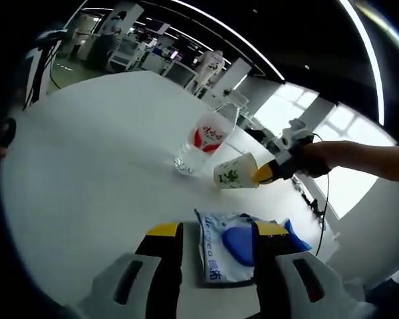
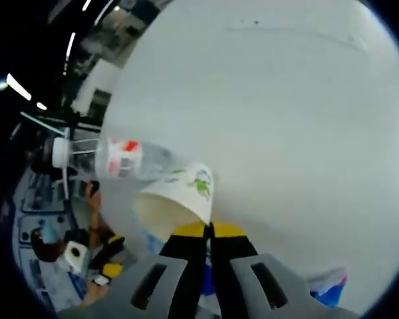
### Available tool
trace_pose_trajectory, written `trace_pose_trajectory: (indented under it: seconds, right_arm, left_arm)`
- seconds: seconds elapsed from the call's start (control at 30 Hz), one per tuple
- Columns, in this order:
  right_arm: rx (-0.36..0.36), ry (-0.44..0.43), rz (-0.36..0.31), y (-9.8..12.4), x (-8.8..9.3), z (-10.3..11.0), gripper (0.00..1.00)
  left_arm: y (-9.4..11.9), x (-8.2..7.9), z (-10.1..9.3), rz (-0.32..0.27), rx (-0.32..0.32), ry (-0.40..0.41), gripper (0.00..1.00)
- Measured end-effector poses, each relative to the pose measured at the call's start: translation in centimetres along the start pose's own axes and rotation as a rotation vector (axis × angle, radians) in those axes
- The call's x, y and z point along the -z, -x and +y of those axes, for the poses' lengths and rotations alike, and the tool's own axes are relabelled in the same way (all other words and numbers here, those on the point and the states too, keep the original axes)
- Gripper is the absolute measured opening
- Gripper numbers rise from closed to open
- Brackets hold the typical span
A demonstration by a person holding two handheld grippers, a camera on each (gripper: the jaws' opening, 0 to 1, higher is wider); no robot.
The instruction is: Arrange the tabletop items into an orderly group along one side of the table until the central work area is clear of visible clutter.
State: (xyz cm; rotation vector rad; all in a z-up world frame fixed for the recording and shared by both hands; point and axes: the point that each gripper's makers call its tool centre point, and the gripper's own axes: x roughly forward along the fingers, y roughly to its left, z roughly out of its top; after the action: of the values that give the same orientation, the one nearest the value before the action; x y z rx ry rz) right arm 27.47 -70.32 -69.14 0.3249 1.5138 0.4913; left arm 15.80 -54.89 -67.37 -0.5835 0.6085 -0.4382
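A paper cup [image 1: 234, 172] with a green print hangs tilted over the white table [image 1: 86, 166], just right of a clear water bottle [image 1: 205, 138] with a red label. My right gripper [image 1: 265, 174] comes in from the right, shut on the cup. In the right gripper view its jaws [image 2: 209, 229] are pinched together on the cup's [image 2: 179, 196] rim, and the bottle [image 2: 120, 159] is close beyond. My left gripper [image 1: 218, 229] stands open low over the table, a blue and white packet [image 1: 223, 249] lying between its jaws.
The table [image 2: 286, 100] stretches wide and bare beyond the cup. A corner of the packet [image 2: 329, 286] shows at the lower right. Office desks [image 1: 153, 56] and bright windows [image 1: 332, 133] lie past the table's far edge. A person's forearm [image 1: 366, 159] reaches in behind the right gripper.
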Motion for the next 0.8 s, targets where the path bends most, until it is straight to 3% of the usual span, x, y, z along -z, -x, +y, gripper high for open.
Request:
trace_pose_trajectory:
  seconds: [0.3,0.4,0.6,0.8]
  right_arm:
    - [0.057,0.003,0.092,-0.2,-0.4,-0.2,0.00]
    - [0.122,0.086,0.167,-0.3,0.4,-0.7,0.00]
    - [0.086,0.029,0.164,-0.8,-0.6,0.8,0.00]
    - [0.119,-0.019,0.164,-0.3,-1.4,0.2,0.00]
  left_arm:
    - [0.3,-0.6,0.0,-0.036,-0.004,0.017,0.39]
    - [0.5,-0.8,0.3,-0.051,-0.009,0.036,0.39]
    - [0.6,-1.2,0.2,-0.063,-0.023,0.018,0.39]
    - [0.6,-1.0,0.2,-0.059,-0.016,0.020,0.39]
